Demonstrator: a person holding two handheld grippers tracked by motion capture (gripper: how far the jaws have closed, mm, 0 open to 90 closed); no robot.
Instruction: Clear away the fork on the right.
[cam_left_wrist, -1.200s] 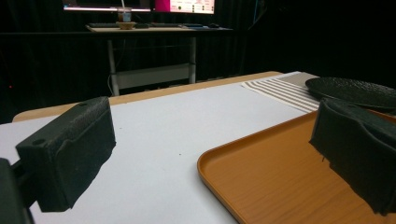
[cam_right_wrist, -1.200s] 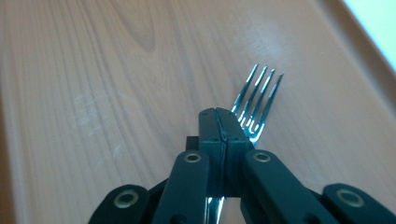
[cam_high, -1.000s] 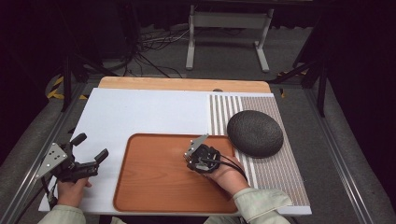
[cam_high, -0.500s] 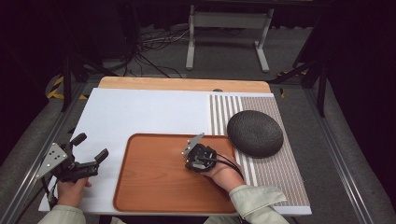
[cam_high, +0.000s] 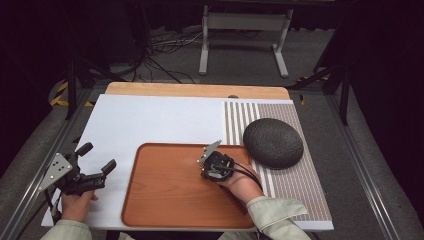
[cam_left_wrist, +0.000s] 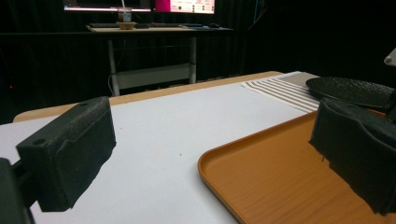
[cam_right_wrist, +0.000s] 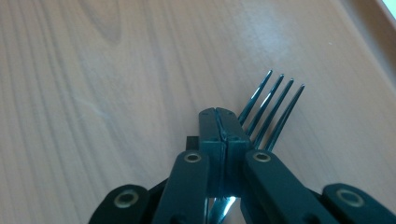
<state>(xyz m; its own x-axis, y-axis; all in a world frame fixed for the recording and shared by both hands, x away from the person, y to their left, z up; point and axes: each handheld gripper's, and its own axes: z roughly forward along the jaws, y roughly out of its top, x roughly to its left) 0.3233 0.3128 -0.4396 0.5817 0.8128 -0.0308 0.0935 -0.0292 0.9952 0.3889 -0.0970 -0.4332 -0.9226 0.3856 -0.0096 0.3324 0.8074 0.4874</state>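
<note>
1. Left gripper (cam_high: 95, 167) rests at the left edge of the white counter (cam_high: 150, 120), beside the tray (cam_high: 165, 200); its fingers (cam_left_wrist: 70, 149) stand wide apart, nothing between them.
2. Right gripper (cam_high: 209, 161) hangs low over the tray's wooden floor, fingers (cam_right_wrist: 212, 130) closed on a metal fork (cam_right_wrist: 268, 109), tines pointing forward just above the wood.
3. Step in hand, as judged: carrying or setting down the fork at the tray.
4. Next move calls for lowering it flat, then releasing; the dark domed plate (cam_high: 272, 142) lies just right.
</note>
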